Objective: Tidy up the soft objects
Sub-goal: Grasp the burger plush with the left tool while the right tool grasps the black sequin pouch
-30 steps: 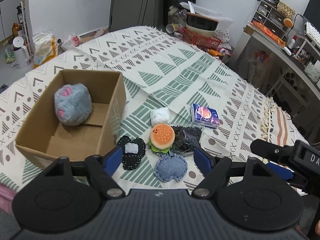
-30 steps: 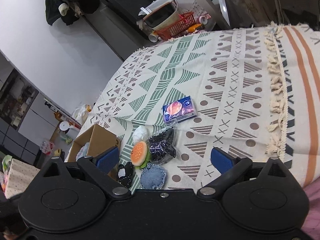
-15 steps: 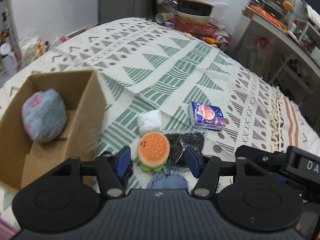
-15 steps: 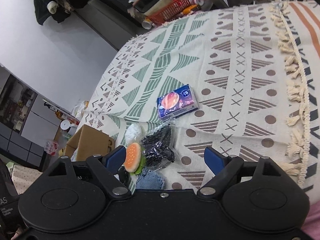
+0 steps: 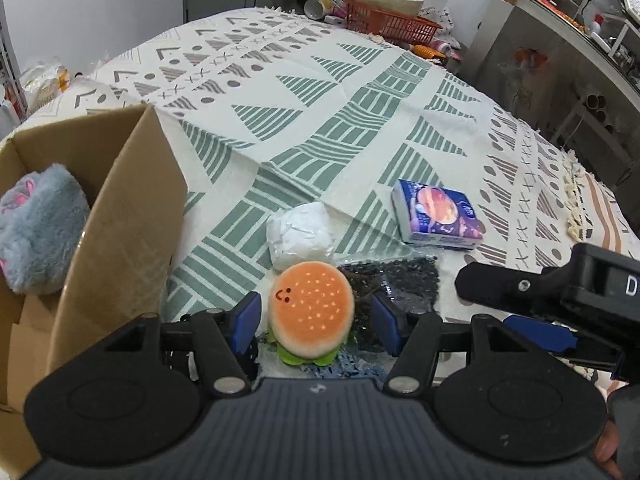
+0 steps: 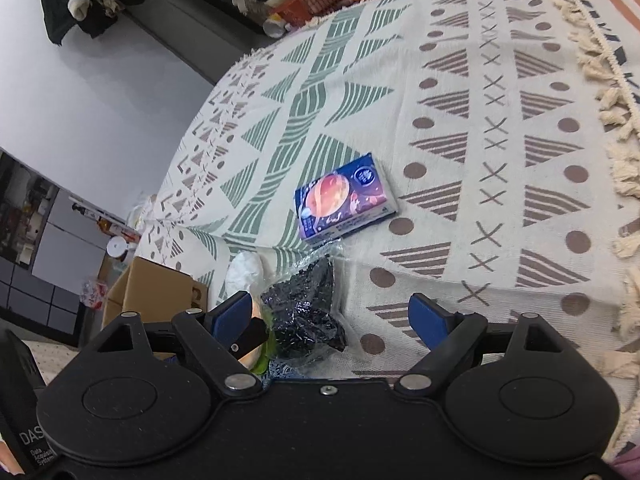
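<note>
The burger plush [image 5: 311,312] lay at lower centre of the left wrist frame, on the patterned cloth [image 5: 360,92] that covered the table, between the two blue pads of the left gripper [image 5: 316,322]. The gripper stood wide; a gap showed on each side of the plush, so no contact. Above the plush, touching it, sat a white wrapped bundle [image 5: 300,234]; to its right a clear bag of black bits [image 5: 394,280]; further toward the right, a blue tissue pack [image 5: 438,216]. A denim piece [image 5: 352,366] showed just below the plush. At left, the cardboard box [image 5: 120,216] stood open with a grey plush [image 5: 38,232] inside. In the right wrist frame the right gripper [image 6: 336,316] was open wide and empty, over the black bag [image 6: 306,314], with the tissue pack [image 6: 344,198] above centre
</note>
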Motion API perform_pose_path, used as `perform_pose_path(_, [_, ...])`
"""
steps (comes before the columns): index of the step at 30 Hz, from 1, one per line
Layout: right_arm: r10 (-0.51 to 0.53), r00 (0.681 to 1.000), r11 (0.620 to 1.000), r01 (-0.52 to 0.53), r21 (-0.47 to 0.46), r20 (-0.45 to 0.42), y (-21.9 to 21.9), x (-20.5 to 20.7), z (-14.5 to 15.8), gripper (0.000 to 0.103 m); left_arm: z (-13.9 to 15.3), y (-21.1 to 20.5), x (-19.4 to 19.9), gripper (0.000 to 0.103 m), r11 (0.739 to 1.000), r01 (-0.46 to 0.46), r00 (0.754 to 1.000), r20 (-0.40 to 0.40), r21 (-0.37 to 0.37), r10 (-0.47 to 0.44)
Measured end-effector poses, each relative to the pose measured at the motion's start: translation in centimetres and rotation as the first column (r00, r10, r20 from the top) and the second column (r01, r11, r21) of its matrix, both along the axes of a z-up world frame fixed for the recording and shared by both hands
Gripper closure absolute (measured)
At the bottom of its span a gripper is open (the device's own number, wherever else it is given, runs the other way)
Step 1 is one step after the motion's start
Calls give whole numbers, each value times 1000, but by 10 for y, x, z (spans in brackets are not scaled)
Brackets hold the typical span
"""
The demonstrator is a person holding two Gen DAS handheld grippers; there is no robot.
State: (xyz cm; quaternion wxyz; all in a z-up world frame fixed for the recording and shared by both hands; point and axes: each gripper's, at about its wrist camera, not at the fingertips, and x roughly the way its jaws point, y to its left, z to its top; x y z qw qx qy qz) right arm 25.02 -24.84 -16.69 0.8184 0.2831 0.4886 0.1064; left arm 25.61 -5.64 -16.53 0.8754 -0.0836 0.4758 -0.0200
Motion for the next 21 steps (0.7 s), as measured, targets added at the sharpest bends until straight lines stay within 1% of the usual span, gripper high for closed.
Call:
perform_pose_path(5, [19,1000,1000,-19,-8,-10,9,6,-8,18,-10,6,4,44,1000,-12,1000,-23,-23,12])
perform_pose_path(6, [18,1000,1000,-19,-9,-14,10,7,-10,19,-12,8,5,51,999,-17,999,-29,-38,16])
perform_pose_path(7, [21,1000,1000,-21,-12,-18,11,7,-12,21,-14,10,6,56,998,-18,999,-39,-59,16])
perform_pose_path(9, [24,999,1000,-25,-17,-28,14,9,-15,26,-15,11,6,60,997,-22,999,-42,-71,19])
perform_pose_path(13, [38,999,999,-39,-25,-33,20,10,-18,34,-14,12,5,64,996,-12,999,-31,-86,10])
perform_pose_path(16, [38,999,998,-39,-39,-26,25,10,-20,46,-14,15,4,66,995,-14,999,-30,-102,11])
perform_pose_path(17, [38,999,999,-39,-34,-26,24,11,-20,54,-13,15,4,67,994,-14,1000,-28,-106,11])
perform_pose_path(18, [43,999,999,-43,-22,-28,24,11,-21,65,-12,16,3,67,994,-13,1000,-26,-107,10])
perform_pose_path(19, [52,998,999,-52,-10,-30,24,11,-21,67,-11,16,2,67,994,-13,1000,-22,-107,10])
perform_pose_path(21, [63,998,998,-63,-20,-16,25,9,-19,73,-9,17,1,67,994,-10,1000,-18,-113,8])
